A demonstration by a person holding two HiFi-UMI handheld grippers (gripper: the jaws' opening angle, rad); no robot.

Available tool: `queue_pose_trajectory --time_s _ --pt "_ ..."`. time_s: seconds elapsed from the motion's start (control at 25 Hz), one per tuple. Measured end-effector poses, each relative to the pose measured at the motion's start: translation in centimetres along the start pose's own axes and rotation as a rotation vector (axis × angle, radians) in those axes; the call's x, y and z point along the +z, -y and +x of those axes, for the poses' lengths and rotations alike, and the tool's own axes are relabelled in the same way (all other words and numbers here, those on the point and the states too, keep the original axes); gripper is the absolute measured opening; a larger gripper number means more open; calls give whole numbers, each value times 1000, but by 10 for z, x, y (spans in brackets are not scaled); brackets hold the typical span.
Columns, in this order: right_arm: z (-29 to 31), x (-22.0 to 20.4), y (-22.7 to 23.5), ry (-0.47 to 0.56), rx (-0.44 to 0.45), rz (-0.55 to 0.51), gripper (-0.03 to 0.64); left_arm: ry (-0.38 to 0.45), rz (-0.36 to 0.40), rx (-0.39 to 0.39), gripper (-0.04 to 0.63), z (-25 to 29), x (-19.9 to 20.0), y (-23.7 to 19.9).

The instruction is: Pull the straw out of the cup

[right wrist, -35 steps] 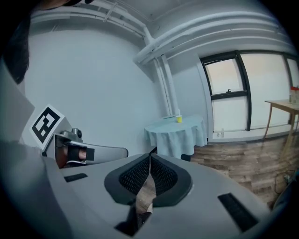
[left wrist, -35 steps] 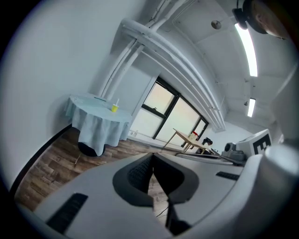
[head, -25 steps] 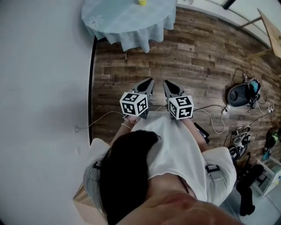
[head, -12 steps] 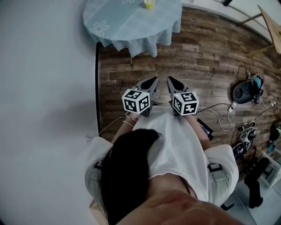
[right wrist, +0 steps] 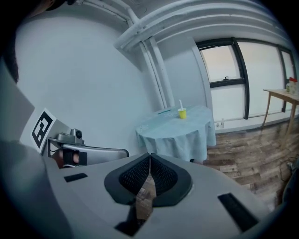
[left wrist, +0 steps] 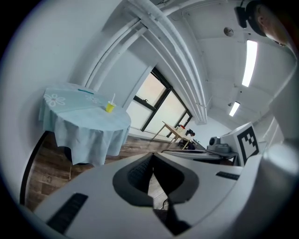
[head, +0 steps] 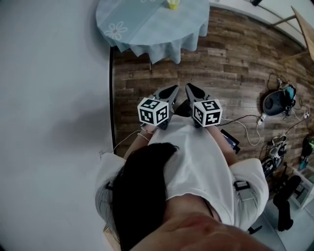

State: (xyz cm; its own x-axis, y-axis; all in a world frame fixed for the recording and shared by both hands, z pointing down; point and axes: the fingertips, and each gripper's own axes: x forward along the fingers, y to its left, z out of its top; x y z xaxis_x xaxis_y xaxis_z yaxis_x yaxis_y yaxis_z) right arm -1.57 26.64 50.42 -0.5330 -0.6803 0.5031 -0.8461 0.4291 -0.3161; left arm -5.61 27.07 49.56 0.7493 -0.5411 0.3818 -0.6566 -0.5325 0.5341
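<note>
At the top of the head view, left of centre, a round worktop (head: 147,29) under a pale blue cloth carries a yellow cup (head: 172,4), cut by the frame's top edge. In the left gripper view a white straw (left wrist: 112,98) stands in that cup. Below the worktop, mid-frame, the left gripper (head: 174,88) has its jaws together with nothing between them. Just beside it to the right, the right gripper (head: 188,87) is likewise closed and empty. Both point toward the worktop, well apart from it, above the wooden floor (head: 235,63).
</note>
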Motion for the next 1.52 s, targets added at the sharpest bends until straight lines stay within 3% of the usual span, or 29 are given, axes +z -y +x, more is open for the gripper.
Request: queue_pose_trajectory --time_s 0.28,0.6,0.92,1.52 --pt "22 -14 -10 -63 77 53 35 -14 -71 52 8 -7 -5 -21" --pt "58 18 8 -55 161 -19 35 -16 -69 131 8 15 16 -51" --pt "95 55 58 -75 178 -13 35 21 -112 146 8 55 53 -73" --pt "155 147 155 -15 236 -3 35 90 -115 289 8 130 134 -118"
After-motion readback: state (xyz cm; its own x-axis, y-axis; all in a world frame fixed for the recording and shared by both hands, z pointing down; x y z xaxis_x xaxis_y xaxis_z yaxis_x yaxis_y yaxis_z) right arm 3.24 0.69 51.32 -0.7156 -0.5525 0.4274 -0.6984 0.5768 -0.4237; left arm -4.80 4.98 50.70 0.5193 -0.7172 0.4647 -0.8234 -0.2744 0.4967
